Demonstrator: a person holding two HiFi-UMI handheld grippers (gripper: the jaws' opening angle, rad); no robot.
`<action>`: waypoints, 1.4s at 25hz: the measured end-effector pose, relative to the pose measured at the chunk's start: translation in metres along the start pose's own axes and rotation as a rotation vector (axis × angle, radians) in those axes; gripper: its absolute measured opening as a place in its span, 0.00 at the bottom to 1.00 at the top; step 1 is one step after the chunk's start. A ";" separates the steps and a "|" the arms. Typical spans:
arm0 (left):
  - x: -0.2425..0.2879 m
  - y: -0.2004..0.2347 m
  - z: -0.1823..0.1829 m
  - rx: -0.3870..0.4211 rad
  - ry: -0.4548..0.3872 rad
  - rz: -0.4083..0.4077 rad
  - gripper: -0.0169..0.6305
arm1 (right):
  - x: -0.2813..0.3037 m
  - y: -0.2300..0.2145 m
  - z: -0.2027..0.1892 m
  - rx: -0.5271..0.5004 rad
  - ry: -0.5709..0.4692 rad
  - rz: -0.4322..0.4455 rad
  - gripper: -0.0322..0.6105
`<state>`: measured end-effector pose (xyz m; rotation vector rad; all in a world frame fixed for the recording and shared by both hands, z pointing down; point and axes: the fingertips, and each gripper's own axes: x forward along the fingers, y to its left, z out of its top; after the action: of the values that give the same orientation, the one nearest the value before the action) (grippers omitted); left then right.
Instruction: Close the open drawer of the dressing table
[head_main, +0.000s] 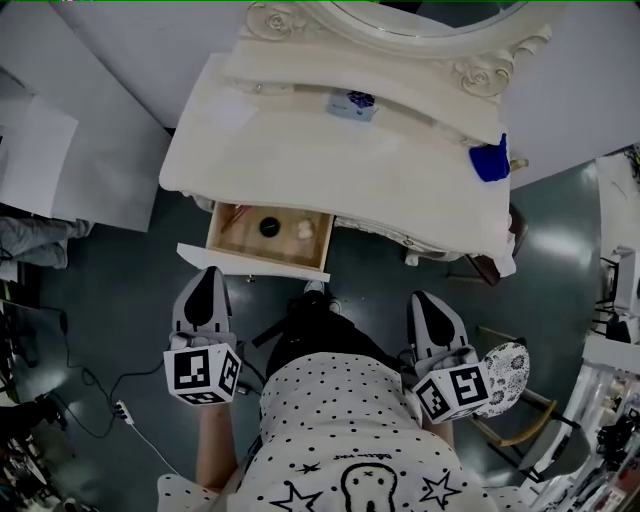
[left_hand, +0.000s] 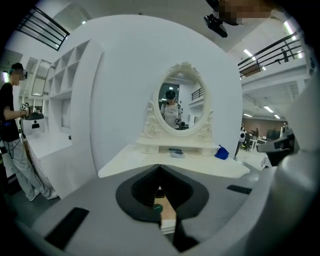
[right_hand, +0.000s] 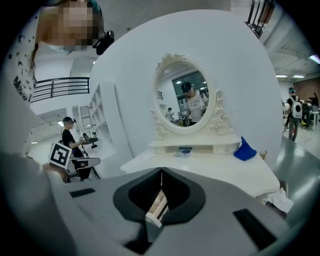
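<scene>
The cream dressing table (head_main: 400, 165) stands ahead of me, and its left drawer (head_main: 268, 240) is pulled out. A black round thing (head_main: 269, 227) and a small white thing (head_main: 303, 230) lie in the drawer. My left gripper (head_main: 209, 274) is shut and empty, just in front of the drawer's white front panel (head_main: 250, 265), apart from it. My right gripper (head_main: 428, 300) is also shut and empty, further right, below the table's front edge. In the left gripper view the drawer's wooden inside (left_hand: 168, 210) shows under the closed tips (left_hand: 160, 168). The right gripper view shows the drawer's corner (right_hand: 156, 210) beneath its closed tips (right_hand: 161, 172).
A blue cloth (head_main: 489, 160) and a small box (head_main: 352, 104) lie on the tabletop under the oval mirror (right_hand: 185, 97). A polka-dot stool (head_main: 505, 375) is at my right. A cable and power strip (head_main: 120, 408) lie on the floor at left. A person (left_hand: 12, 125) stands far left.
</scene>
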<state>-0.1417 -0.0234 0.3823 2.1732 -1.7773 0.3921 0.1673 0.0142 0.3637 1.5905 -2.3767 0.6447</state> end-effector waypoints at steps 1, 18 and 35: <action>0.003 0.003 -0.005 0.002 0.019 -0.002 0.05 | 0.003 0.000 0.003 0.000 -0.001 -0.006 0.06; 0.038 0.033 -0.067 -0.030 0.172 -0.068 0.05 | 0.033 0.005 0.003 0.009 0.036 -0.081 0.06; 0.042 0.033 -0.223 -0.092 0.519 -0.073 0.08 | 0.047 -0.005 0.012 -0.035 0.060 -0.051 0.06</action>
<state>-0.1696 0.0225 0.6056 1.8466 -1.3946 0.7591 0.1541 -0.0321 0.3733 1.5890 -2.2843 0.6285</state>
